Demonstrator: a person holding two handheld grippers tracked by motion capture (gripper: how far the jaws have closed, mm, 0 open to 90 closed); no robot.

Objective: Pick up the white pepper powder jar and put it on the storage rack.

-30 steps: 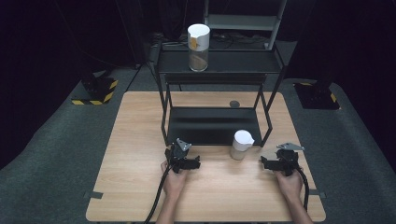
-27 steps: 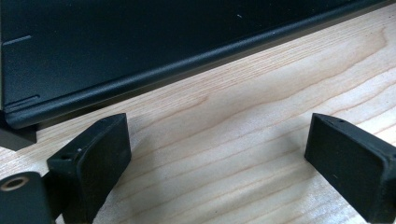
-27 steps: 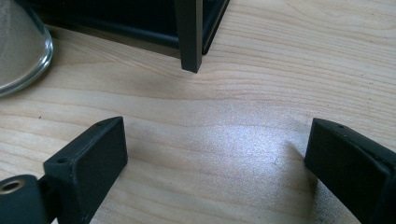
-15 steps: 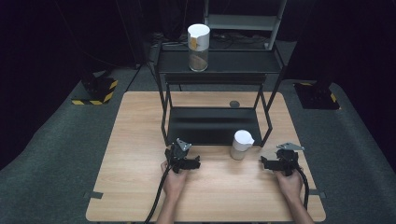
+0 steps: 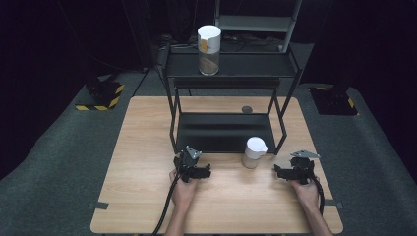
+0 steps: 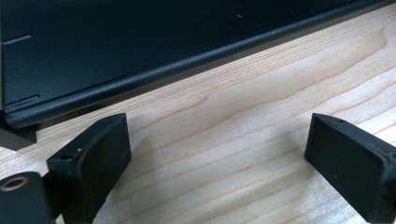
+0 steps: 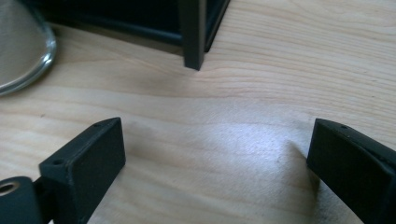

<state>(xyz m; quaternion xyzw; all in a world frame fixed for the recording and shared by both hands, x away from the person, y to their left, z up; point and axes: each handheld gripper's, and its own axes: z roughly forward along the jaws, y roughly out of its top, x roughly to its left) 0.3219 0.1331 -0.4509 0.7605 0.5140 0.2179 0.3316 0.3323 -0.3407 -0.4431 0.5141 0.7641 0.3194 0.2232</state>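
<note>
Black rack (image 5: 223, 130) on wooden table (image 5: 142, 142); far jar (image 5: 208, 50) above

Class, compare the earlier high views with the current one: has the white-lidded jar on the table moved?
No. The white-lidded jar stands at the same spot by the black shelf rack's front right leg.

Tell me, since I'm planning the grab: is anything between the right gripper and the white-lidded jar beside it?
Nothing visible: only bare table lies between the open right gripper and the white-lidded jar; the shelf rack's front leg stands behind that path.
</note>
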